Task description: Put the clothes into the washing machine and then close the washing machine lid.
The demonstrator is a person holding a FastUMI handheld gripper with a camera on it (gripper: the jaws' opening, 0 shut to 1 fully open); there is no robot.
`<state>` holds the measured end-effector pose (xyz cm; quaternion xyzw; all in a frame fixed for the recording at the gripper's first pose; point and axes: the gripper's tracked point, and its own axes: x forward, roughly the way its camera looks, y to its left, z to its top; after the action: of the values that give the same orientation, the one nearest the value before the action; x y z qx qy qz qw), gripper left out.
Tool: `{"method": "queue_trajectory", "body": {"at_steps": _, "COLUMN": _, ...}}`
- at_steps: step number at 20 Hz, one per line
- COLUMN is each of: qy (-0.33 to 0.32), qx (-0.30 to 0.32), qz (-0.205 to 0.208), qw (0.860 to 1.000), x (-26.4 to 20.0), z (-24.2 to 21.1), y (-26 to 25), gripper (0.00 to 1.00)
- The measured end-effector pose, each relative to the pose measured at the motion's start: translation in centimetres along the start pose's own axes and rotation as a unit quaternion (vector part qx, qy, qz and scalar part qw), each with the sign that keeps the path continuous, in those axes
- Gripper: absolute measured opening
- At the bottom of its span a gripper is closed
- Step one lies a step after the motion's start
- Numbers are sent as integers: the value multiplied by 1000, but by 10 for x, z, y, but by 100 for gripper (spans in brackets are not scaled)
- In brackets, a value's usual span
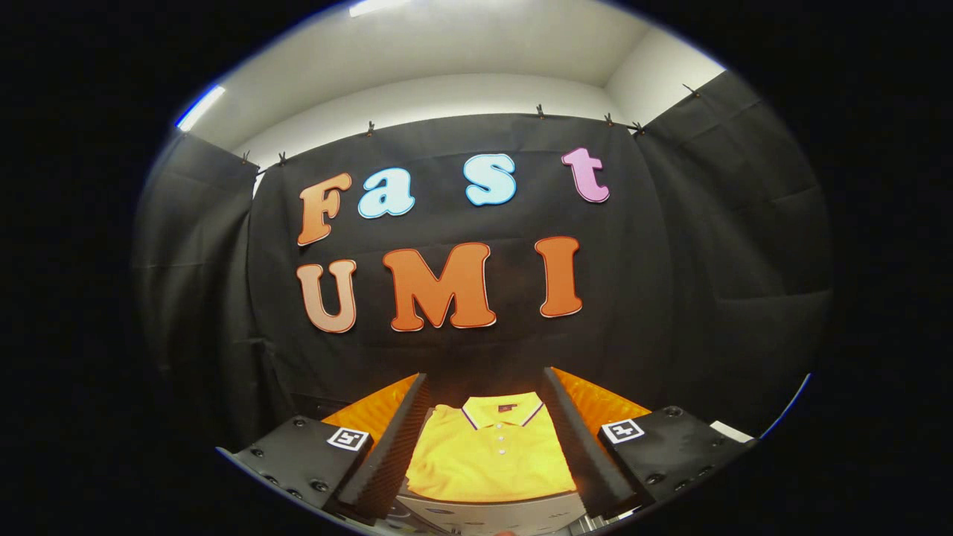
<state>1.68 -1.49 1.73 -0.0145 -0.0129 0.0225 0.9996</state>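
Gripper view: folded yellow collared polo shirt (pixel 491 454) lies on a white appliance top (pixel 491 514). Gripper (pixel 488 417) spread wide w/ fingers either side of shirt, grasping nothing.

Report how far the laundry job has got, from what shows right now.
Done: nothing visible yet. The yellow polo shirt lies folded and flat on a white surface, not yet picked up. In hand: the gripper hovers open above it, the shirt showing between its spread fingers, neither touching the cloth. Left: grasp the shirt, load it into the washing machine, close the lid.

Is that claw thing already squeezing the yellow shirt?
No. The gripper is open, its fingers spread apart with the folded yellow shirt lying untouched between them.
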Motion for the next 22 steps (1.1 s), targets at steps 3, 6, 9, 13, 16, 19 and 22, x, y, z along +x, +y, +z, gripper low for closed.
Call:
{"method": "queue_trajectory", "body": {"at_steps": 3, "qy": 14, "qx": -6, "qz": -6, "qw": 1000, "x": 17, "z": -8, "y": -5, "gripper": 98}}
{"method": "queue_trajectory", "body": {"at_steps": 6, "qy": 21, "qx": -16, "qz": -16, "qw": 1000, "x": 44, "z": -14, "y": -8, "gripper": 98}}
{"method": "queue_trajectory", "body": {"at_steps": 9, "qy": 25, "qx": -22, "qz": -34, "qw": 999, "x": 71, "z": -19, "y": -10, "gripper": 98}}
{"method": "queue_trajectory", "body": {"at_steps": 13, "qy": 29, "qx": -28, "qz": -62, "qw": 997, "x": 95, "z": -27, "y": -8, "gripper": 98}}
{"method": "queue_trajectory", "body": {"at_steps": 16, "qy": 17, "qx": -40, "qz": -68, "qw": 997, "x": 107, "z": -26, "y": 2, "gripper": 98}}
{"method": "queue_trajectory", "body": {"at_steps": 19, "qy": 27, "qx": -37, "qz": -69, "qw": 997, "x": 118, "z": -38, "y": 6, "gripper": 97}}
{"method": "queue_trajectory", "body": {"at_steps": 22, "qy": 94, "qx": -51, "qz": -76, "qw": 991, "x": 137, "z": -82, "y": -9, "gripper": 97}}
